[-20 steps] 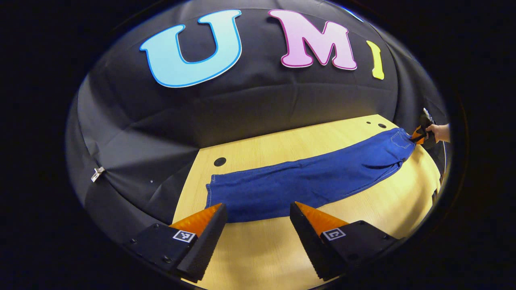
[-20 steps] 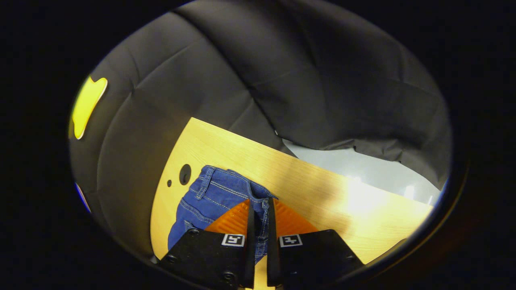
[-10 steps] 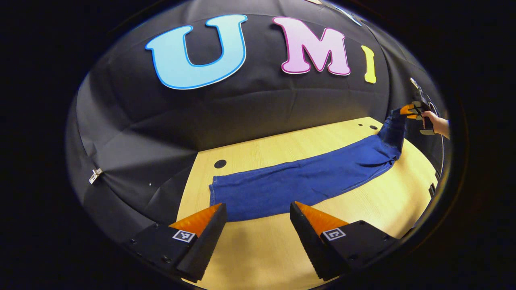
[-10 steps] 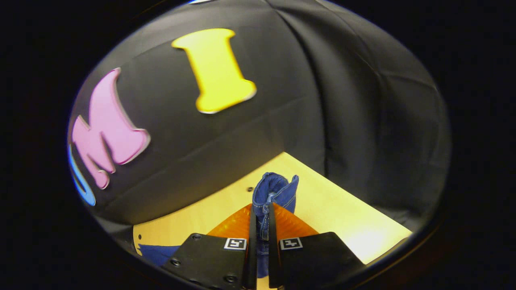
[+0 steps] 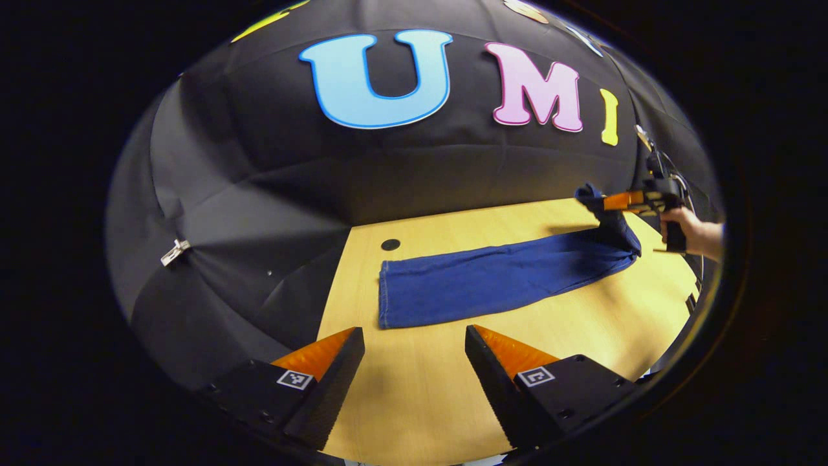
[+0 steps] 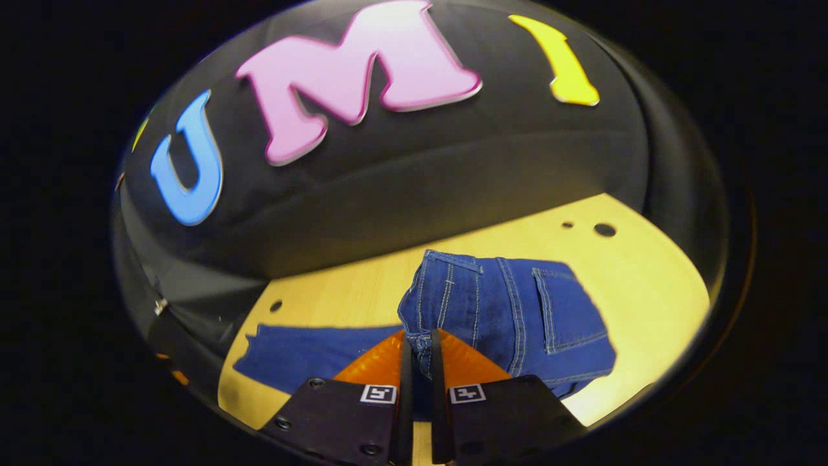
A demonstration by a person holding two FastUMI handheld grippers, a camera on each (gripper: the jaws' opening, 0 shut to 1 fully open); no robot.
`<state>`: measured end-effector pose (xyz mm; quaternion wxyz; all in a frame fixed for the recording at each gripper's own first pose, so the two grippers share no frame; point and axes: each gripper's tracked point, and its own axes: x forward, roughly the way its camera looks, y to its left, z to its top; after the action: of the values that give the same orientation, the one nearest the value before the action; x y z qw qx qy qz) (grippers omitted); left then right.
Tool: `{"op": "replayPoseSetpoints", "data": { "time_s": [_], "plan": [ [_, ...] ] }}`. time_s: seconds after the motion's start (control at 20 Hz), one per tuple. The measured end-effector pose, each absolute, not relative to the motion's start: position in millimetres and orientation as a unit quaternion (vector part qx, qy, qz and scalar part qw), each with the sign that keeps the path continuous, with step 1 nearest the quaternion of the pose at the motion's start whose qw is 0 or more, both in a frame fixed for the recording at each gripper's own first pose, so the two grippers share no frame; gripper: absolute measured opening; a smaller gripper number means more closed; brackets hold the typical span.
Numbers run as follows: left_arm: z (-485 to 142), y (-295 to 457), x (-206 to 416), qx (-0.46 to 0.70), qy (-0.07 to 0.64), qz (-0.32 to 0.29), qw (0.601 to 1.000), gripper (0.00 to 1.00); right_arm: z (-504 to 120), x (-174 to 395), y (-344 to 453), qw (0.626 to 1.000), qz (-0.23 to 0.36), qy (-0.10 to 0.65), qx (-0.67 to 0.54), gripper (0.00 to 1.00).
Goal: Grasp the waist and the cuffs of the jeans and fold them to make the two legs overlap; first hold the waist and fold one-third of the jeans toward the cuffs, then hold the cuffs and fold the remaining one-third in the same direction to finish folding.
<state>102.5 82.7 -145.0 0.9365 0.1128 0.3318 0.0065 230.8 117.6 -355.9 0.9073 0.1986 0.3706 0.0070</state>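
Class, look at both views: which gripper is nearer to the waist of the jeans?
Right. The right gripper has its jaws clamped on the waist of the jeans. The left gripper hovers open over the table near the cuffs.

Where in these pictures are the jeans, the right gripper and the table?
jeans (image 5: 479,288): left gripper view, on the flat leg.
right gripper (image 6: 418,343): right gripper view, between its fingertips, clamped on the waist.
table (image 5: 414,388): left gripper view, bare wood near the front.
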Motion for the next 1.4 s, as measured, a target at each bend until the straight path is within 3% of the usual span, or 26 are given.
{"op": "replayPoseSetpoints", "data": {
  "time_s": [0.1, 0.15, 0.2, 0.25, 0.4, 0.5, 0.55, 0.75, 0.8, 1.05, 1.25, 1.35, 1.4],
  "plan": [
    [-160, 91, 100, 0.062, 0.369, 0.022, 0.927, 0.98, -382, 207, 125, 0.897, 0.024, 0.412, 0.161, 0.15],
    [-172, 86, 98, 0.021, 0.398, 0.02, 0.917, 0.99, -404, 197, 135, 0.89, 0.03, 0.432, 0.144, 0.05],
    [-179, 85, 98, -0.018, 0.418, 0.027, 0.908, 0.99, -425, 191, 139, 0.885, 0.035, 0.444, 0.135, 0.15],
    [-185, 83, 105, -0.051, 0.432, 0.033, 0.9, 1.0, -430, 189, 136, 0.881, 0.042, 0.45, 0.136, 0.05],
    [-212, 80, 143, -0.082, 0.467, 0.041, 0.879, 0.93, -408, 180, 163, 0.857, 0.1, 0.463, 0.203, 0.56],
    [-233, 86, 167, -0.057, 0.505, 0.042, 0.861, 0.97, -387, 175, 150, 0.858, 0.116, 0.461, 0.196, 0.92],
    [-240, 90, 178, -0.053, 0.526, 0.049, 0.847, 0.97, -370, 168, 135, 0.864, 0.123, 0.453, 0.182, 0.98],
    [-250, 104, 235, -0.141, 0.555, 0.098, 0.814, 0.94, -330, 130, 82, 0.876, 0.121, 0.427, 0.188, 0.98],
    [-253, 114, 249, -0.149, 0.56, 0.116, 0.807, 0.97, -327, 121, 67, 0.876, 0.11, 0.425, 0.197, 0.98],
    [-298, 145, 264, -0.058, 0.638, 0.122, 0.758, 0.98, -336, 78, -5, 0.87, 0.039, 0.444, 0.21, 0.97],
    [-331, 123, 264, -0.058, 0.669, 0.122, 0.731, 0.98, -326, 68, -31, 0.872, 0.019, 0.441, 0.212, 0.98],
    [-334, 125, 256, 0.02, 0.685, 0.087, 0.723, 1.0, -318, 71, -37, 0.873, 0.017, 0.436, 0.22, 0.98],
    [-330, 126, 264, 0.041, 0.67, 0.073, 0.738, 1.0, -314, 75, -40, 0.872, 0.015, 0.431, 0.23, 0.98]
  ]
}}
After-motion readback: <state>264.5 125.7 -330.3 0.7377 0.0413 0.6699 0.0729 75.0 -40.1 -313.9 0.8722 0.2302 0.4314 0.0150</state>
